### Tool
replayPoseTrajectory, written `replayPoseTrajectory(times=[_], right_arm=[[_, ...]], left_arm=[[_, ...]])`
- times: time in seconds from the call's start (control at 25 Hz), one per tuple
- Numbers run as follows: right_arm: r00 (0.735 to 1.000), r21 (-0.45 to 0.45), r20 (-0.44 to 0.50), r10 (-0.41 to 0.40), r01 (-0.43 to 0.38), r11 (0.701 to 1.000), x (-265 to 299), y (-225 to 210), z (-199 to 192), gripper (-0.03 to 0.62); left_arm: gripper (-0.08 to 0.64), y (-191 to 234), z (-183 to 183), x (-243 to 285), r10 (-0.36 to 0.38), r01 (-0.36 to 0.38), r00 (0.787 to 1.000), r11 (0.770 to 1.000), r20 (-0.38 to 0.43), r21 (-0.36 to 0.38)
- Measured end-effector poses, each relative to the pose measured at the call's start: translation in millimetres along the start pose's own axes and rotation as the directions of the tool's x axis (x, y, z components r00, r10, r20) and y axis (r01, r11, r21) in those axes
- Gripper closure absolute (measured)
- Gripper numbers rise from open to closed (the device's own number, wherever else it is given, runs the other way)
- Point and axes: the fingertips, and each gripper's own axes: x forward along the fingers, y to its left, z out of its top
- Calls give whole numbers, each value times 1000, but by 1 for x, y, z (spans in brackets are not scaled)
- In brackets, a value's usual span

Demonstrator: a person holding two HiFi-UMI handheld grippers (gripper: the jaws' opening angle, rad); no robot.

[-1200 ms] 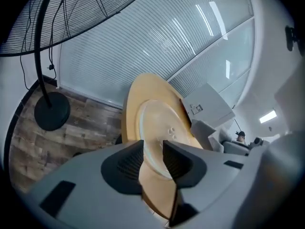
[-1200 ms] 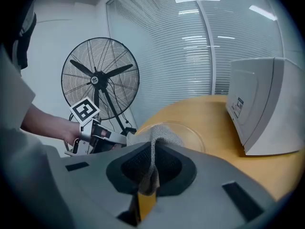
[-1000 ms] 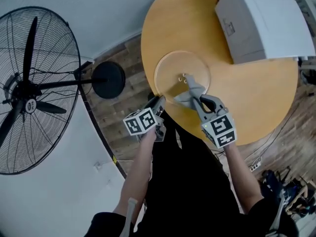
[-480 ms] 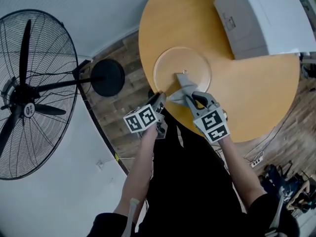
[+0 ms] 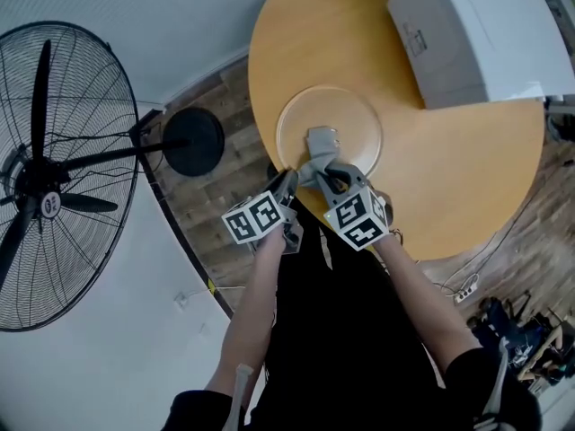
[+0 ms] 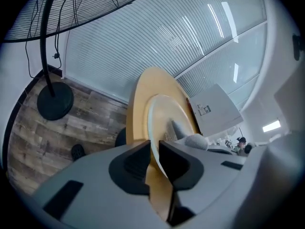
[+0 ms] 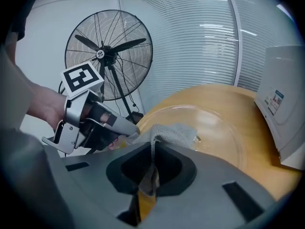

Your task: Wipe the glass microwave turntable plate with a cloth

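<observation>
Two grippers work at the near edge of the round wooden table [image 5: 449, 169]. The left gripper [image 5: 289, 180] reaches in from the table's near-left rim. In the left gripper view its jaws are closing on the edge of the glass turntable plate [image 5: 346, 115], and that edge fills the narrow slit between the pads. Just beside it, the right gripper [image 5: 316, 158] has its jaws pressed together on a grey cloth [image 5: 321, 138]. The pinched end runs up between the pads, and the free end is spread flat on the near half of the plate.

The plate lies on the table's near-left part, and its near rim comes close to the table edge where the left gripper bites. The plate's far half is bare glass, open on both sides of the cloth.

Beyond the plate and to the right, a strip of bare wood separates it from the white microwave [image 5: 476, 34]. The microwave sits on the far-right part of the table and overhangs its rim. The far-left part of the tabletop shows only wood.

Off the table to the left, on the plank floor [image 5: 211, 205], the round black base [image 5: 193, 142] of a large standing fan [image 5: 54, 169] is near the table's edge. The fan's cage is well apart from both grippers.
</observation>
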Motion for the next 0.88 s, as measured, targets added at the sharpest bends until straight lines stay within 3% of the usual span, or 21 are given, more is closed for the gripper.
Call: replayPoseTrajectory(times=[0.2, 0.88], right_arm=[[999, -27, -33, 12, -13, 1000, 17, 12, -6, 568], [990, -96, -108, 94, -105, 990, 30, 36, -18, 568]], left_arm=[[520, 0, 1, 1, -19, 20, 1000, 998, 21, -53], [525, 2, 1, 1, 19, -17, 998, 999, 55, -49]])
